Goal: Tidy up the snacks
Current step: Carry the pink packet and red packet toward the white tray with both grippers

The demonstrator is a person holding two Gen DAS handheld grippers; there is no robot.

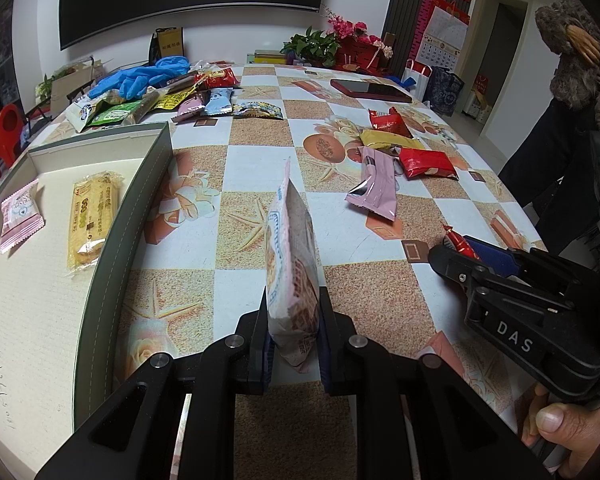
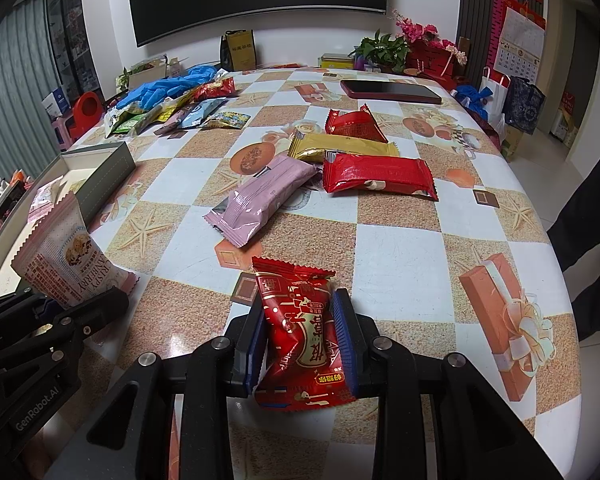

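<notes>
table (image 1: 260, 160) covered in a checkered cloth with starfish and flower prints; at 12 o'clock in the right wrist view a dark phone (image 2: 390, 91) lies flat near the far edge; at 11 o'clock a heap of mixed snack packets (image 2: 188, 110) with blue gloves (image 2: 168, 86) on its far side; flowers (image 2: 416, 46) and a plant at 1 o'clock by the wall.

between the grippers and the phone, mid-table: a pink packet (image 2: 260, 200), a gold packet (image 2: 340, 146) and two red packets, the near one (image 2: 376, 174) touching the gold one, the far one (image 2: 354, 122) just behind it; all four lie flat, bunched close.

grey box (image 1: 140, 208) at 9 o'clock in the left wrist view, its side wall standing between the left gripper and the box floor; inside lie a yellow biscuit pack (image 1: 92, 216) and a small pink sachet (image 1: 20, 216), apart from each other.

left gripper (image 1: 294, 344): fingers pinching a white-and-pink cranberry snack bag (image 1: 290, 272) by its lower end; bag stands on edge, upright, above the cloth, just right of the box wall; print reads "crispy".

right gripper (image 2: 302, 344): blue-padded fingers pinching a red snack packet (image 2: 300, 328) at its sides; wrapper glossy, crinkled, gold and white lettering, top seam serrated; held above the near table edge, at 3 o'clock of the left gripper.
</notes>
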